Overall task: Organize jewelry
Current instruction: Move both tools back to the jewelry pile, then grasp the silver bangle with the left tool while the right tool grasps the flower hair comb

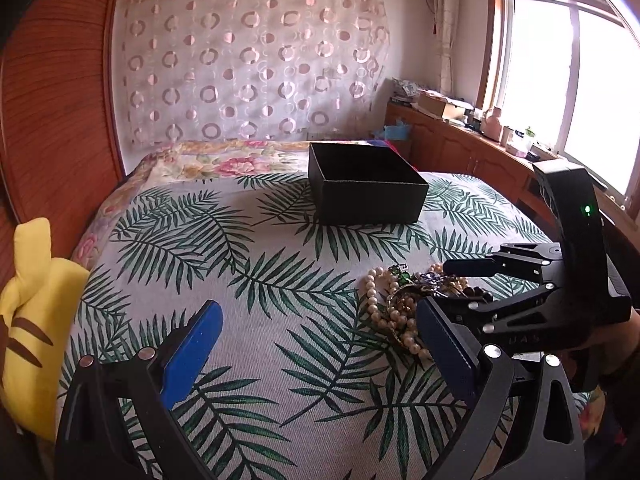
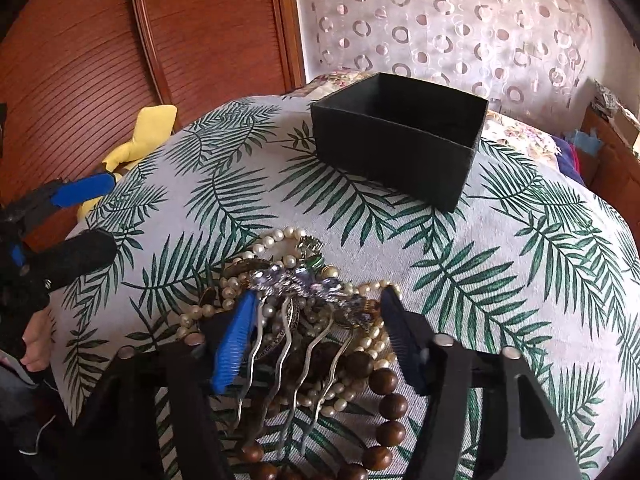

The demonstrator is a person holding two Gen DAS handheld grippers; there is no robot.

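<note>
On the bed [image 2: 520, 240], under a palm-leaf cover, a tangled heap of jewelry [image 2: 304, 304] lies near the right side, well apart from the open black box [image 2: 400, 152] standing farther back. The heap mixes a pearl strand [image 1: 374, 300], a string of brown wooden beads [image 2: 386, 400], and a metal hair comb [image 2: 296, 284] with a jewelled top and 4 wavy prongs. The right tool [image 2: 316, 320] straddles the heap, its jaws partly spread on either side of the comb; neither pad [image 2: 236, 340] visibly presses on anything. The left tool [image 1: 316, 344] hovers over bare cover to the left of the heap, jaws spread wide and empty. The comb is likely stiff, light and slick on its prongs, so the jewelled crossbar looks the surer place to pinch. The strands are limp and will probably drag along if snagged on the prongs; the pearls could slip from a grip, so a slow lift seems wise.
</note>
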